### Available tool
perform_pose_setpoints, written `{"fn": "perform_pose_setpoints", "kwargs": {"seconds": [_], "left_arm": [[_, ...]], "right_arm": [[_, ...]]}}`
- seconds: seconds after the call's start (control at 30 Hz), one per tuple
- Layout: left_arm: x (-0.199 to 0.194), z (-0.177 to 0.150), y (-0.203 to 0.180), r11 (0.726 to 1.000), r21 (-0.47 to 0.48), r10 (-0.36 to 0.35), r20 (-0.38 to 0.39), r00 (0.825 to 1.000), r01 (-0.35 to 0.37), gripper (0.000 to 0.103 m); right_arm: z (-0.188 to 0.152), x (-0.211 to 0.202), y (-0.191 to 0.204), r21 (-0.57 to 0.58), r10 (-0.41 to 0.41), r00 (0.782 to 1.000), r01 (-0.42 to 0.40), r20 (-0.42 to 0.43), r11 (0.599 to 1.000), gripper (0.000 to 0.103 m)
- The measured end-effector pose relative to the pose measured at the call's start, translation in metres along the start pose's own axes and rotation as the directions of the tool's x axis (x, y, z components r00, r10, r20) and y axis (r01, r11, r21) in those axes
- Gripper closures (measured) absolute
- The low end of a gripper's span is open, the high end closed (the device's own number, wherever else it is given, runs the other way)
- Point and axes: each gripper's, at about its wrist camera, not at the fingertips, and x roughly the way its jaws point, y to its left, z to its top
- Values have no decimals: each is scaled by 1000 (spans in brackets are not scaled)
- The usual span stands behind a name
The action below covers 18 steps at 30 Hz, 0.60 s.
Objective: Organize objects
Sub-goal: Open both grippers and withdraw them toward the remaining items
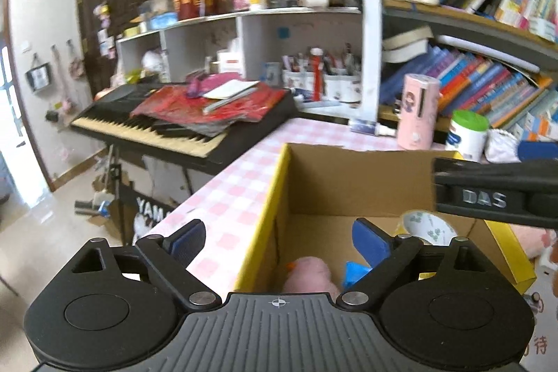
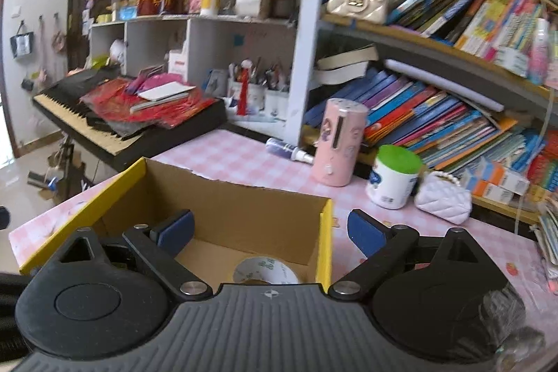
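Note:
An open cardboard box (image 1: 355, 176) with yellow outer sides stands on the pink checked table (image 1: 240, 183); it also shows in the right wrist view (image 2: 244, 208). Inside lie a pink plush toy (image 1: 310, 274), a blue object (image 1: 354, 272) and a roll of tape (image 1: 422, 225), which the right wrist view also shows (image 2: 265, 271). My left gripper (image 1: 279, 239) is open and empty, straddling the box's left wall. My right gripper (image 2: 268, 232) is open and empty, straddling the box's right wall; its body (image 1: 495, 194) shows in the left wrist view.
Behind the box stand a pink cylinder (image 2: 340, 142), a white jar with green lid (image 2: 394, 176), a small white purse (image 2: 443, 201) and a spray bottle (image 2: 289, 150). A bookshelf (image 2: 436, 114) fills the right. A keyboard (image 1: 181, 121) piled with red items sits left.

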Motion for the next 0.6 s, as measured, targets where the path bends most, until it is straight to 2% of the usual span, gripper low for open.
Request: {"fn": "perform_pose_setpoints", "kwargs": {"seconds": [0.33, 0.6], "left_arm": [[-19, -13, 20, 996, -47, 71, 8, 997, -71, 7], [-35, -28, 36, 994, -70, 81, -8, 997, -82, 6]], "right_arm": [[-22, -28, 11, 5, -92, 996, 92, 2, 996, 4], [-40, -49, 28, -21, -107, 994, 107, -36, 994, 2]]}}
